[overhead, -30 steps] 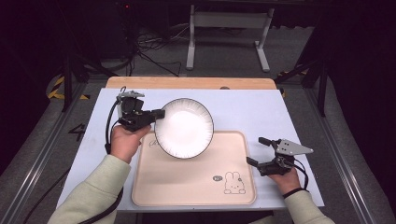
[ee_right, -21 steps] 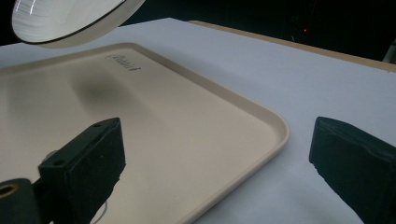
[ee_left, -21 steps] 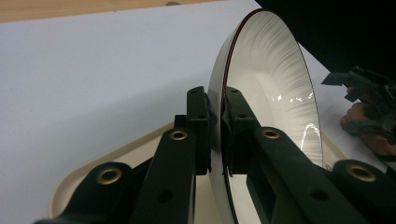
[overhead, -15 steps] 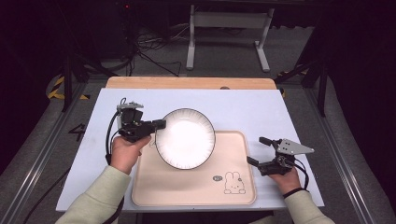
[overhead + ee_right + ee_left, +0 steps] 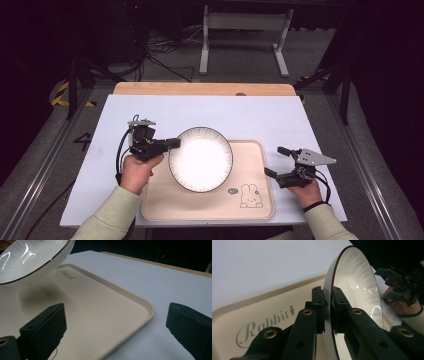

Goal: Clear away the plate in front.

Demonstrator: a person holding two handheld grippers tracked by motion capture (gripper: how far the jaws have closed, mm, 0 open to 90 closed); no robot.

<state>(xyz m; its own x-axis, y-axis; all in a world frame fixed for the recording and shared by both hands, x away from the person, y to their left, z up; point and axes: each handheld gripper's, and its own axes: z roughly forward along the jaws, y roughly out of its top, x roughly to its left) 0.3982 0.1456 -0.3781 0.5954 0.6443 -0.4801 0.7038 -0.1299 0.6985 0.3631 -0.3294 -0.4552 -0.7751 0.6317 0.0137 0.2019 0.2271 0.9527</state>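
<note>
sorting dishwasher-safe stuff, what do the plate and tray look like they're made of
The round white plate with a thin dark rim looks like glazed ceramic: glossy, with sharp light reflections and fine radial lines. The beige rectangular tray with a rabbit print looks like matte moulded plastic, possibly melamine: dull even surface, rounded raised lip. Neither can be confirmed by sight alone.

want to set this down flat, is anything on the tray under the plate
Nothing visible. The left gripper is shut on the plate rim, holding it above the tray, whose visible surface is bare apart from its printed rabbit.
</note>
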